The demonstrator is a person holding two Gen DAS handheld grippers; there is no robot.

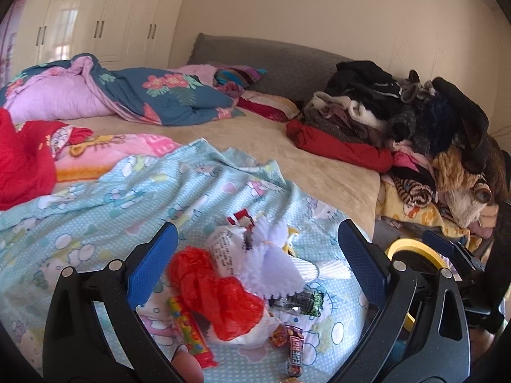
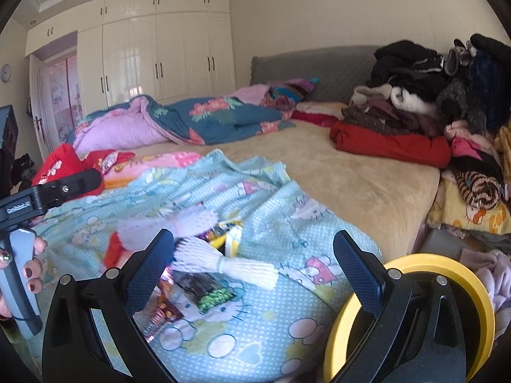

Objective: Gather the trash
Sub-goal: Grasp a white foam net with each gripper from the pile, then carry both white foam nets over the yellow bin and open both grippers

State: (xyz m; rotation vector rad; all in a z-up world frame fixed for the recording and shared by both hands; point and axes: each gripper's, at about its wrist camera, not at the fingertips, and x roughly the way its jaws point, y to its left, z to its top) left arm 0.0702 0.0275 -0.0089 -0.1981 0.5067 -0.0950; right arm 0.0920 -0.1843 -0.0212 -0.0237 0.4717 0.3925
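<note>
A pile of trash lies on the light blue cartoon blanket (image 1: 95, 198): a red plastic bag (image 1: 220, 293), white foam fruit nets (image 1: 278, 261), a crumpled white wrapper (image 1: 223, 249), a red candy tube (image 1: 191, 332), an "Energy" bar wrapper (image 1: 295, 351) and a dark green wrapper (image 1: 300, 303). My left gripper (image 1: 255, 265) is open, its fingers on either side of the pile. My right gripper (image 2: 255, 261) is open over a foam net (image 2: 230, 261) and the dark green wrapper (image 2: 207, 290). A yellow-rimmed bin (image 2: 447, 287) stands beside the bed, low on the right.
The bed (image 2: 367, 185) holds a blue floral quilt (image 2: 204, 118), red and pink bedding (image 1: 28, 156) at the left, and a tall heap of clothes (image 2: 431, 102) at the right. White wardrobes (image 2: 153, 57) line the far wall. The left handle and hand (image 2: 22, 271) show.
</note>
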